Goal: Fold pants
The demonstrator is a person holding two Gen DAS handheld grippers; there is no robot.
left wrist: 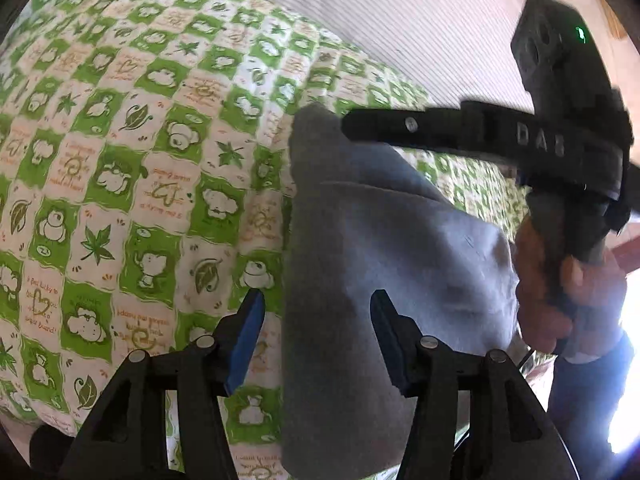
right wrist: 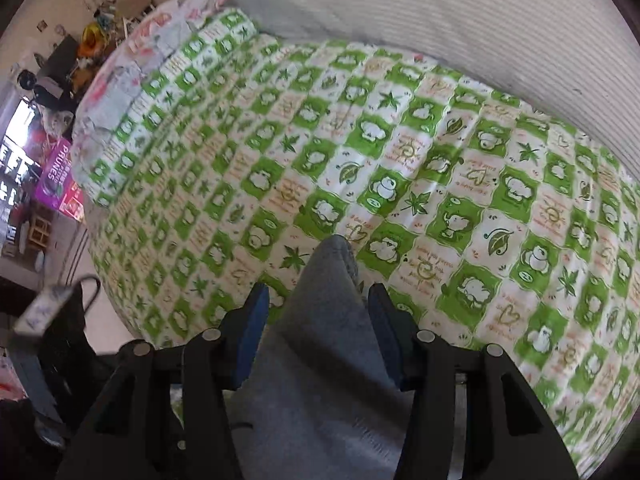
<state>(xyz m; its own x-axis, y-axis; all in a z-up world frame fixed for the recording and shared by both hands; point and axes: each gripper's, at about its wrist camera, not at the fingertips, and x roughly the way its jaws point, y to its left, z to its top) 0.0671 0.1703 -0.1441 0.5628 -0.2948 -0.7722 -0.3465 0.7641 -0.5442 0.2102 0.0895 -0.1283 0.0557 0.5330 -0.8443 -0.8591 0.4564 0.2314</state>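
Note:
The grey pants (left wrist: 384, 264) lie folded on the green-and-white patterned bed sheet (left wrist: 120, 184). My left gripper (left wrist: 318, 300) is open, its blue-padded jaws spread over the left edge of the pants. The right gripper reaches in from the right in the left wrist view, its finger (left wrist: 400, 128) over the far top corner of the pants. In the right wrist view my right gripper (right wrist: 318, 294) is open, with a raised fold of the grey pants (right wrist: 328, 320) between its spread jaws, which do not press on it.
The bed sheet (right wrist: 440, 184) covers the bed up to a white ribbed wall (right wrist: 440, 4). A floral pillow (right wrist: 132, 64) lies at the far left end. Beyond the left edge is the floor with a purple box (right wrist: 60, 172) and clutter.

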